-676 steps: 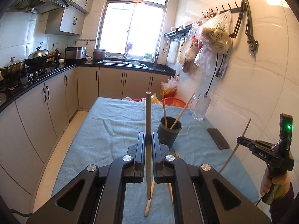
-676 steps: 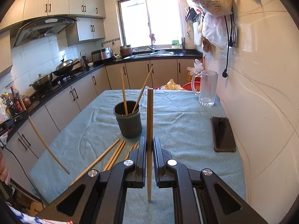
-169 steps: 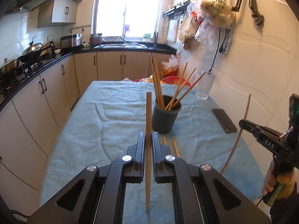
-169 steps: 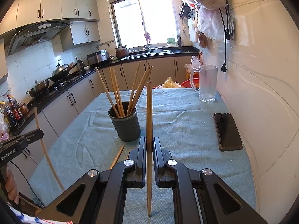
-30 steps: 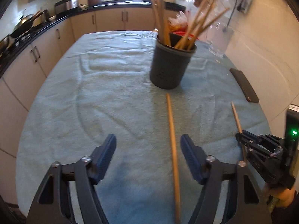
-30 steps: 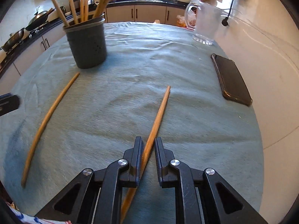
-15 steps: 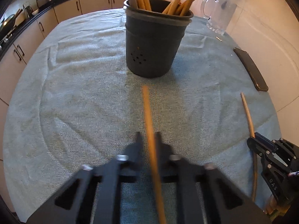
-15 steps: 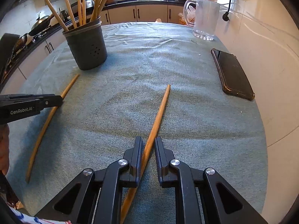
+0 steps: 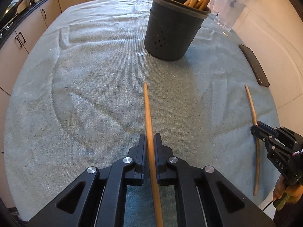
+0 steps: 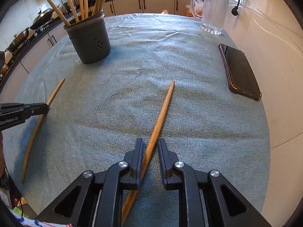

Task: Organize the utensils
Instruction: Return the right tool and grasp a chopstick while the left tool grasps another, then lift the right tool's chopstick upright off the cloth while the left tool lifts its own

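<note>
Kitchen table (image 9: 56, 79), towel-covered. Left wrist view: the left gripper (image 9: 150, 141), wide apart a second ago, is now clenched on a chopstick (image 9: 147, 109) lying mid-table, ready for lifting to the holder (image 9: 170, 32) toward the far edge; bare towel lies between. Right wrist view: the right gripper (image 10: 149, 147) is opening, its jaws loosening around the second chopstick (image 10: 162, 109), which rests on the towel; a phone (image 10: 240, 71) borders the right edge.

left gripper (image 10: 44, 108): "GenRobot.AI" in white on the black finger body | right gripper (image 9: 254, 130): "DAS" in white on the black body | no other readable text
</note>
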A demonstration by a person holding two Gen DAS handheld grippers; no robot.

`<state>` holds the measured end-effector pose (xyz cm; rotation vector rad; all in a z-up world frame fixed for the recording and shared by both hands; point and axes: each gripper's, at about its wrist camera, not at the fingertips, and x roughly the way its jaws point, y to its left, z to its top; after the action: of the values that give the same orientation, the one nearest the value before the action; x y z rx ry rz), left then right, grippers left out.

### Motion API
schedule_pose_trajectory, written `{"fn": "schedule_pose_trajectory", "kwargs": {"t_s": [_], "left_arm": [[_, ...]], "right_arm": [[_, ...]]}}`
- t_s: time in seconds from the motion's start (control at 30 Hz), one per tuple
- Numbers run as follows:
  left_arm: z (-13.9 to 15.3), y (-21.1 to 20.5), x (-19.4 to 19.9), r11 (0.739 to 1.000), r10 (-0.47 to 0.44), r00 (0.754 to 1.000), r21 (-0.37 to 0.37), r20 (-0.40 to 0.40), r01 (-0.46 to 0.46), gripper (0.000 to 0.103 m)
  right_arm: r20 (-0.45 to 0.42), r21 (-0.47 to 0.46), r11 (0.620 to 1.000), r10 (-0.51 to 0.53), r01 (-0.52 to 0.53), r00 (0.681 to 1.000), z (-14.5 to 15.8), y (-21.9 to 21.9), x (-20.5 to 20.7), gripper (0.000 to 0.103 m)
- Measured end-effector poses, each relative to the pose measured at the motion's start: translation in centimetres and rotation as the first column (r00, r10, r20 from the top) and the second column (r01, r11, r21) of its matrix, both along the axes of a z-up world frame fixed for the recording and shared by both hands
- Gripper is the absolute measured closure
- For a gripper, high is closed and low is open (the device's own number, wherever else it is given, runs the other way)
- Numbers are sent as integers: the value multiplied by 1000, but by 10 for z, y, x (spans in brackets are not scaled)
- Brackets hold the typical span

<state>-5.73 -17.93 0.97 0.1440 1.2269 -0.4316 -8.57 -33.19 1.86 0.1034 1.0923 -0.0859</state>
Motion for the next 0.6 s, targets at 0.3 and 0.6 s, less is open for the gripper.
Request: {"fn": "schedule_pose_trajectory", "kwargs": {"t_s": [0.3,0.6], "left_arm": [[-1,-17,18,998,-45,999,52,-30,46,86],[-4,-20,40,999,-40,997,-8,-69,39,87]], "right_arm": [[-94,-40,999,-1,-3,996,1,-5,21,83],[-162,-5,1000,-15,14,987,1,-22,58,83]]}}
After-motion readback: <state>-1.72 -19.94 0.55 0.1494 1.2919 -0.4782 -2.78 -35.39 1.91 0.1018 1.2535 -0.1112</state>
